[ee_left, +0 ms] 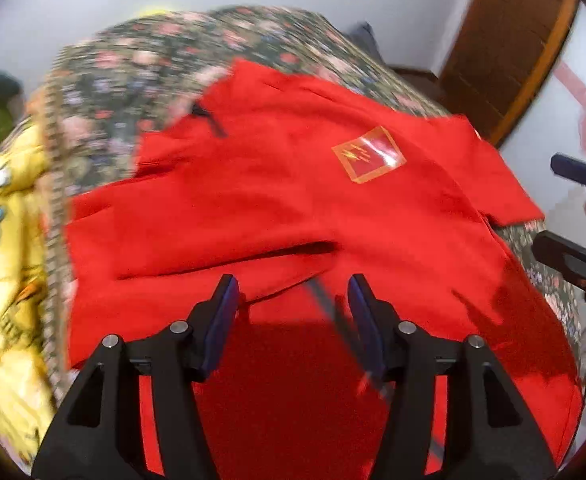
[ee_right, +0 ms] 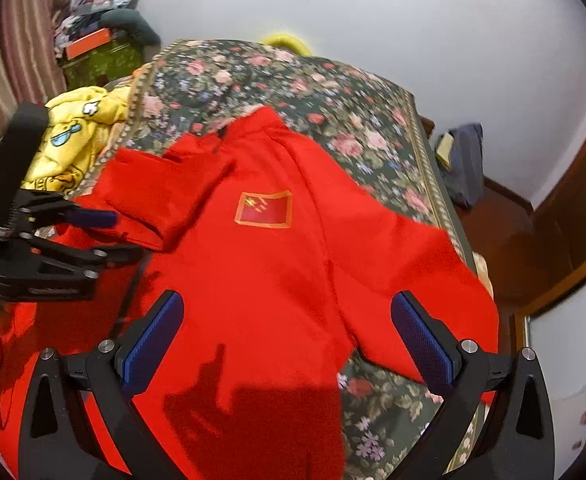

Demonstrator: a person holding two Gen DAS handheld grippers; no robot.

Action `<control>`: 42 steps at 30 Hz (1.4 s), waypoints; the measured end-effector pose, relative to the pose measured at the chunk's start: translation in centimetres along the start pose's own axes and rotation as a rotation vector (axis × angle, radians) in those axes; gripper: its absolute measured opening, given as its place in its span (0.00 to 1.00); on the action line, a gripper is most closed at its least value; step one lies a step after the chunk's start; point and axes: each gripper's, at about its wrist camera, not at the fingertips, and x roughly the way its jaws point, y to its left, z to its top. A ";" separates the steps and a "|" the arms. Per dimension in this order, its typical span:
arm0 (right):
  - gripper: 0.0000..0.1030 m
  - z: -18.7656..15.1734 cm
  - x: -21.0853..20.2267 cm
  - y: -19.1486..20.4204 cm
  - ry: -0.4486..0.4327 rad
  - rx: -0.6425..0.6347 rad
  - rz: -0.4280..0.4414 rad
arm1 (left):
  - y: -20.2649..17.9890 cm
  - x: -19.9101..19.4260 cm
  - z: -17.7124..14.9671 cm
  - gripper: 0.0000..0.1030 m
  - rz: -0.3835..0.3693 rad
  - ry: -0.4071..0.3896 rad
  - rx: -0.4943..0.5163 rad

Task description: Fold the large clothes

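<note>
Red jacket (ee_right: 277,264) lay flat across the floral-covered bed (ee_right: 333,96), collar toward the far end, hem overhanging the near edge. Far half bare. Yellow garment (ee_right: 77,140) at the left edge. Left gripper (ee_left: 293,300) part-open, empty; right gripper (ee_right: 287,332) wide, empty.

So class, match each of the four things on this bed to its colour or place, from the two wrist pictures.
1 jacket
2 flag patch
3 bedspread
4 yellow garment

a floral, dark green
b bunched at the bed's edge, by the left tool
c red, spread flat
d gold-bordered, on the jacket's chest

Pairs: 1-c, 2-d, 3-a, 4-b
</note>
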 end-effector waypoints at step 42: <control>0.08 9.8 19.9 20.1 0.257 -0.272 0.240 | 21.7 3.3 -11.6 0.07 0.130 -0.101 -0.527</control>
